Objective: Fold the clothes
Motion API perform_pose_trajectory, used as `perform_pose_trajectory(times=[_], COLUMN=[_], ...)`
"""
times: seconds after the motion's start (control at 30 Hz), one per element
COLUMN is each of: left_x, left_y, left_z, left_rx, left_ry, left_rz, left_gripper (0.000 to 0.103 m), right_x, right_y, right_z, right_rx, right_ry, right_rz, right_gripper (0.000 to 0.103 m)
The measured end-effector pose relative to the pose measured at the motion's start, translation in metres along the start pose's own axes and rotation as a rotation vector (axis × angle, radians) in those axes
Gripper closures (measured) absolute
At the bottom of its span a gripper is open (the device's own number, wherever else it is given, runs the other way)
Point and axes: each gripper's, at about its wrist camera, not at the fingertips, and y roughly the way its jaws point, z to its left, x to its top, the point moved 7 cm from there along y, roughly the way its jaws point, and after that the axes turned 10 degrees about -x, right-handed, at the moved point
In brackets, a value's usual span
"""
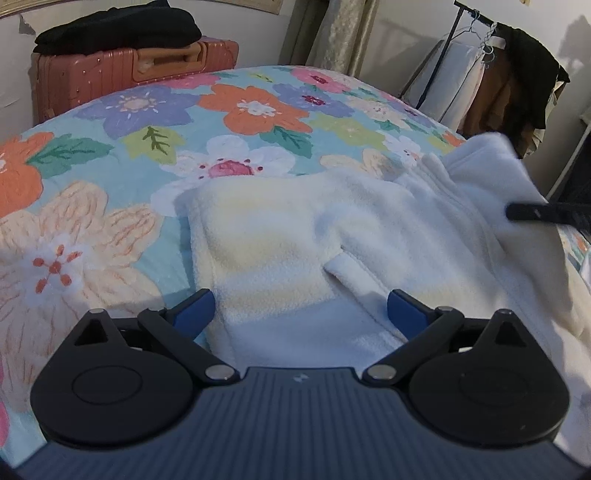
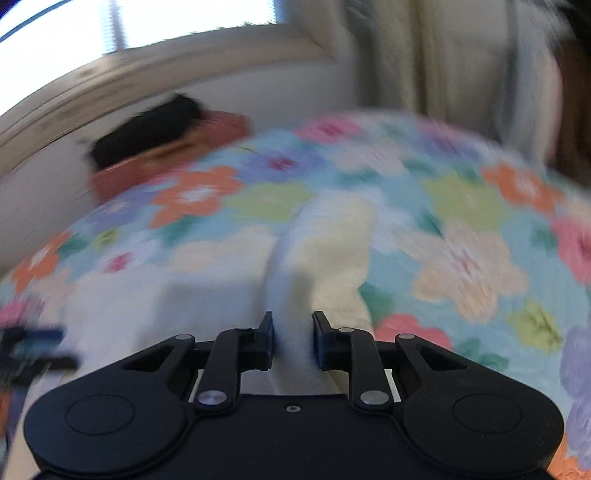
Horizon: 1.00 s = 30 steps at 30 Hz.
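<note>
Filling most of both my views is the bed [image 1: 110, 155], which is wearing a cover printed with big orange, purple, pink and cream flowers on pale blue. Lying across the near part of it is the white fleece garment [image 1: 295, 229], the task's thing, which is spreading from the middle of the left wrist view out to the right, with a folded flap and a seam showing toward me. Beyond the bed on the left, a salmon-pink suitcase [image 1: 122, 74] is standing against the wall, and a pile of black clothing [image 1: 118, 27] is resting on top of it. On the far right, a clothes rack [image 1: 509, 81] is carrying dark and tan garments on hangers, next to pale curtains [image 1: 332, 33]. I am watching the left gripper [image 1: 301, 314] hovering over the near edge of the fleece with its blue fingers [image 1: 195, 312] spread wide and released; fleece is lying between them, but the pads are not pressing on it. The right gripper [image 2: 292, 341] is looking blurred in its own view, yet I am seeing its fingers [image 2: 267, 341] clenched on a raised ridge of the white fleece, which is bunching up between the pads and running away across the bed. In the left wrist view, a dark part of that right gripper is poking in at the right edge beside a lifted corner of the garment.
</note>
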Motion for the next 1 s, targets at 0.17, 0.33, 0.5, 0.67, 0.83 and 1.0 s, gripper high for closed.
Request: perform_pose_trajectory(times=[0.17,0.33,0.5,0.67,0.83,1.0], left_x=[0.001,0.003,0.003,0.003,0.004,0.003], left_y=[-0.001,-0.004,-0.003,-0.002,-0.003,0.000], left_z=[0.000,0.000,0.006,0.006,0.011,0.009], left_rx=[0.005,0.031,0.083,0.082,0.039,-0.032], left_ry=[0.006,0.029,0.050,0.055,0.014,0.003], left_rz=[-0.012,-0.037,-0.035,-0.032,-0.032,-0.030], left_gripper=[0.010,0.034,0.047,0.047,0.045,0.025], right_x=[-0.042,-0.067,-0.034,0.007,0.005,0.008], right_y=[-0.038,-0.058,-0.087,-0.062,-0.017,0.005], right_z=[0.083,0.112,0.088,0.039,0.027,0.037], right_rx=[0.032,0.138,0.232,0.119,0.206,0.362], right_ry=[-0.221,-0.299,-0.210,-0.122,-0.135,-0.069], right_rz=[-0.018,0.028,-0.024,-0.020,0.145,0.177], right_gripper=[0.078,0.049,0.048,0.034,0.033,0.020])
